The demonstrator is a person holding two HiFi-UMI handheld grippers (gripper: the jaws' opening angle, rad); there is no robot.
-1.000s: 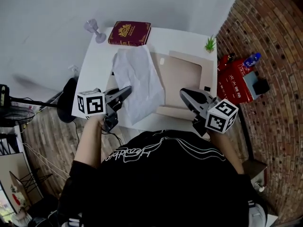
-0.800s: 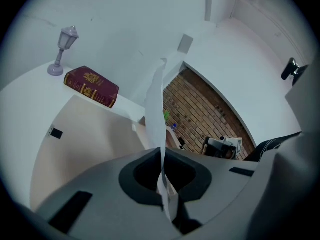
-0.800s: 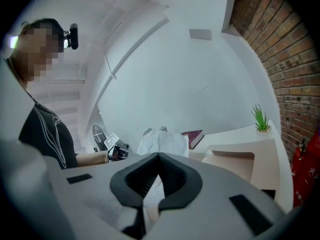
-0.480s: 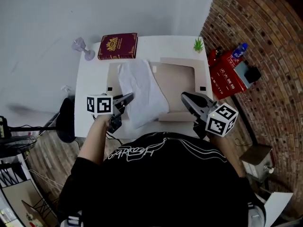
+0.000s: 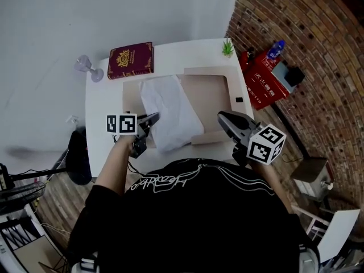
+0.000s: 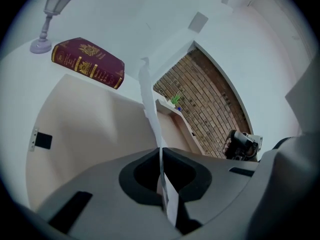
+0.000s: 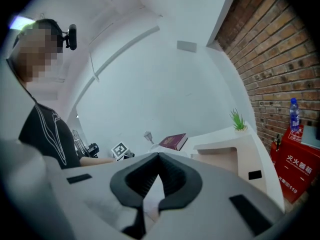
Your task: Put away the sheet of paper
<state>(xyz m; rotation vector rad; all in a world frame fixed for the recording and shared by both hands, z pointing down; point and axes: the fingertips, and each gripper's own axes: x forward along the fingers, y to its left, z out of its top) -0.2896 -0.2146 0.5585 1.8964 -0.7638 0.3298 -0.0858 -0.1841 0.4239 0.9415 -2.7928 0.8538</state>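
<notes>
1 book (image 5: 130, 61), 1 lamp (image 5: 86, 67) and 1 plant (image 5: 227, 47) crowd the table's (image 5: 104, 102) far edge, the sheet of paper (image 5: 170, 112) covers the folder's (image 5: 213, 98) left half, and its right half and the table's left strip lie free.

Home office: brick wall (image 5: 318, 50), white desk (image 5: 170, 49), book (image 5: 131, 60), small plant (image 5: 227, 47).

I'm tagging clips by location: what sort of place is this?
Probably a study or office corner indoors: a white desk bearing a maroon book and an open folder, beside a brick wall.
</notes>
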